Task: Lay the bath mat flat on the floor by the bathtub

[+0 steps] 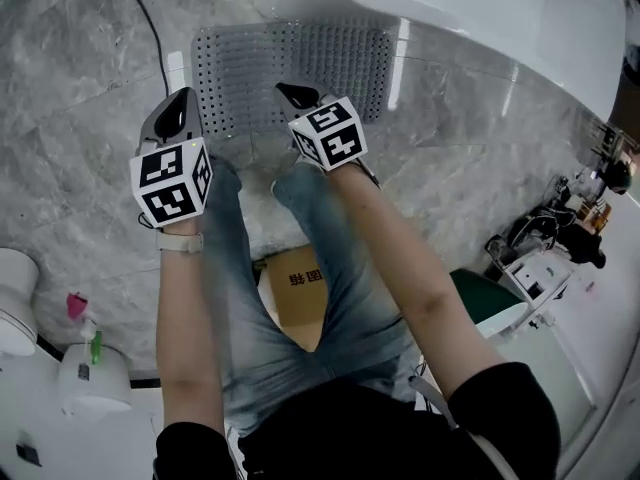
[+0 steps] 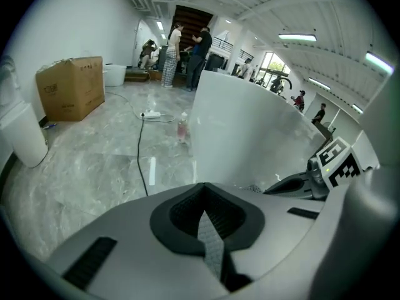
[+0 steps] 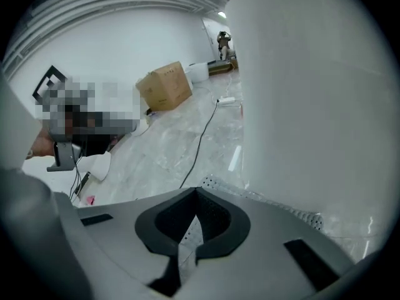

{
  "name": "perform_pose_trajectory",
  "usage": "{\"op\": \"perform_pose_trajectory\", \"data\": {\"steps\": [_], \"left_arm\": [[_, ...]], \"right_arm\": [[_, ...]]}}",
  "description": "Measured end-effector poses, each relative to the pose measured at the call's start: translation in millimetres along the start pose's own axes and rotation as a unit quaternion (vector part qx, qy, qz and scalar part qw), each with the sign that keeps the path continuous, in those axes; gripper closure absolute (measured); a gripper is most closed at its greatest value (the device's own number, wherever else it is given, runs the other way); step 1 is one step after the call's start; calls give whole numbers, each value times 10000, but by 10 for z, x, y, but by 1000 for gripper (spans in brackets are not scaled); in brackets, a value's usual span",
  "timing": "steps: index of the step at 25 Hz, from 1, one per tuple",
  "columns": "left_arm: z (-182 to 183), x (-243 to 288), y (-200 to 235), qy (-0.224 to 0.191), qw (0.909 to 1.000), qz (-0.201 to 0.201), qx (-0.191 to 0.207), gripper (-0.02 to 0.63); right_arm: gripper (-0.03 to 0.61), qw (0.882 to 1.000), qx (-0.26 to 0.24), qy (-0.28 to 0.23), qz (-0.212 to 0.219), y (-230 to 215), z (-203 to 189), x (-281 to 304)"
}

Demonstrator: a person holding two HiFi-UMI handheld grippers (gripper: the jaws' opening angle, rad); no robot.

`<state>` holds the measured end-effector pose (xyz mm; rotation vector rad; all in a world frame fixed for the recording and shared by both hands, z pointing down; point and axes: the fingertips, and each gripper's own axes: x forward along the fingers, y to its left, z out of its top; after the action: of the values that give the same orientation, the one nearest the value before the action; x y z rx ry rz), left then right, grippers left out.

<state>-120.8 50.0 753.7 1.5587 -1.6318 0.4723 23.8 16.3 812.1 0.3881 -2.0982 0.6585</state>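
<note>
**Both jaws shut and empty, mat down flat by the tub**

Start at the left gripper [image 2: 206, 214]. In its own view the two jaws are pressed together, dark pads meeting in a thin seam, with nothing caught between them. The right gripper [image 3: 189, 233] is the same in its view: jaws closed, pads meeting, nothing pinched.

And the bath mat [image 1: 290, 68]? It's out of both grips. In the head view it lies spread flat on the grey marble floor [image 1: 80, 118], a pale perforated rectangle at 12 o'clock from the two grippers. The left gripper's tip shows over the mat's near left corner. The right gripper's tip shows over the middle of the near edge. How far above the mat they are, I can't tell. In the right gripper view the mat's dotted edge shows just past the closed jaws, running from 12 round to 3 o'clock along the foot of the tub.

Moving outward, the white bathtub [image 1: 480, 8] curves in at 1 o'clock, its base touching or just beside the mat's far edge. A black cable [image 1: 150, 18] trails over the floor at 11 o'clock from the mat, clear of it. At 6 o'clock the person's knees in faded jeans [image 1: 330, 268] are on the floor, with a cardboard box [image 1: 300, 303] showing between them. A white bottle [image 1: 90, 373] stands at 8 o'clock, well apart from the mat.
</note>
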Motion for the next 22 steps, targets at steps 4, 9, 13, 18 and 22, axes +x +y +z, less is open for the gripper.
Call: {"op": "perform_pose_trajectory", "data": {"steps": [4,9,13,18,22], "left_arm": [[344,-309,-393,-70,9985,-356,399,597],[729,-706,-918,-131,9936,-674,895,597],[1001,-1027,-1324,-231,9890,-994,1069,597],[1438,-1480,-1700,-408,9843,-1161,1266,597],[1901,-1782,-1984,-620,9786,-1291,1477,597]], "right_arm": [[554,9993,21,-343,-176,-23,275,-699],[552,9959,211,-790,-375,-56,566,-1515],[552,9910,354,-1193,-492,-64,819,-2125],[552,9835,425,-1613,-704,-1,1103,-2932],[552,9755,492,-1956,-873,9,1366,-3528]]}}
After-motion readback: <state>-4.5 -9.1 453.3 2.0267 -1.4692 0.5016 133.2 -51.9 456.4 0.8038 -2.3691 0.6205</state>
